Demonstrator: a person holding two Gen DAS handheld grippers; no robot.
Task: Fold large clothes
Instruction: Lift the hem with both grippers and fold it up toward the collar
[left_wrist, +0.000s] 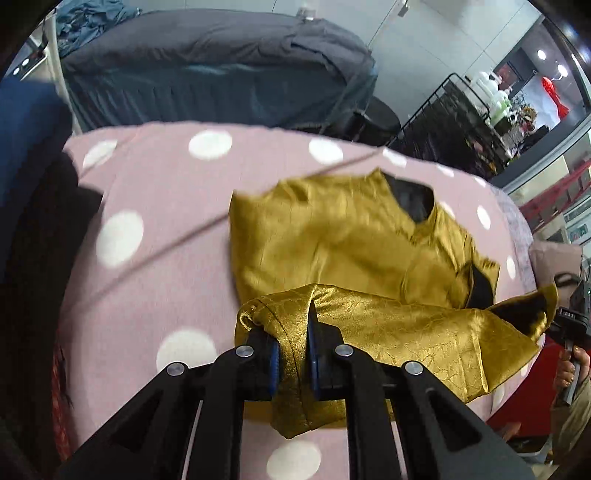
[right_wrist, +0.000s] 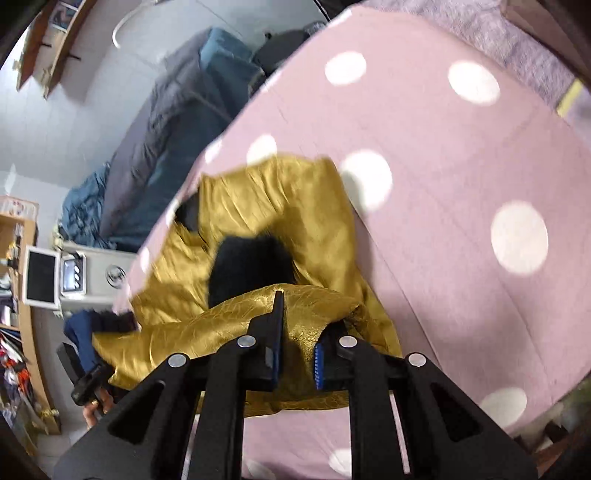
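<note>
A shiny gold garment (left_wrist: 332, 240) with a black lining lies on a pink bedspread with white dots (left_wrist: 166, 206). Its near hem is lifted and stretched between both grippers, above the rest of the cloth. My left gripper (left_wrist: 291, 350) is shut on one corner of the gold hem, which bunches between the blue pads. In the right wrist view my right gripper (right_wrist: 295, 350) is shut on the other corner of the gold garment (right_wrist: 258, 206). The black lining (right_wrist: 251, 266) shows just beyond it. The right gripper and the hand holding it also appear at the far right of the left wrist view (left_wrist: 570, 332).
A grey and blue sofa (left_wrist: 207, 66) stands beyond the bed. A black metal rack (left_wrist: 454, 122) is at the upper right. The pink bedspread (right_wrist: 461, 166) spreads wide to the right of the garment. A wooden shelf and a small screen (right_wrist: 40, 277) stand at the left.
</note>
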